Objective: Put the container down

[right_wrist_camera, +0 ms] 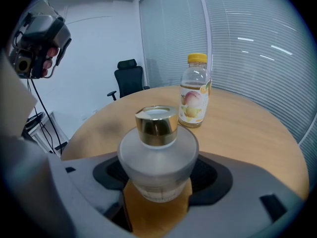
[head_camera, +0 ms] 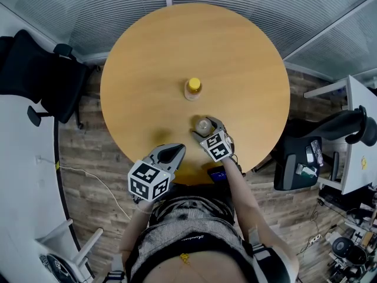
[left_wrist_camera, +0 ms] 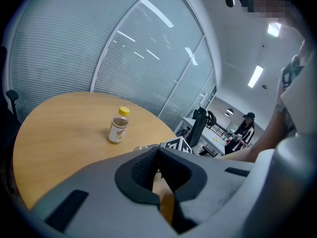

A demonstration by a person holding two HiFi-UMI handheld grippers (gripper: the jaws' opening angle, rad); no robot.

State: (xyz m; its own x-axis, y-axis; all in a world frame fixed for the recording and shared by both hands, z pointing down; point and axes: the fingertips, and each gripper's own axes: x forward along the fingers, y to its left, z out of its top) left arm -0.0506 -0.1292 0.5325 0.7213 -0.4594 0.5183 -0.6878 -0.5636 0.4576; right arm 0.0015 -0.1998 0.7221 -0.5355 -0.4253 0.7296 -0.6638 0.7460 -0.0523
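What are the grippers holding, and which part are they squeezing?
The right gripper holds the frosted bottle with a gold cap by its wide round body, below the cap. The left gripper holds nothing.

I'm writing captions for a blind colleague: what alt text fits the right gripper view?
The right gripper is clamped on an upright frosted jar with a gold cap, over a round wooden table. Behind the jar a yellow-capped juice bottle stands on the table, with a black office chair and blinds-covered glass walls beyond.
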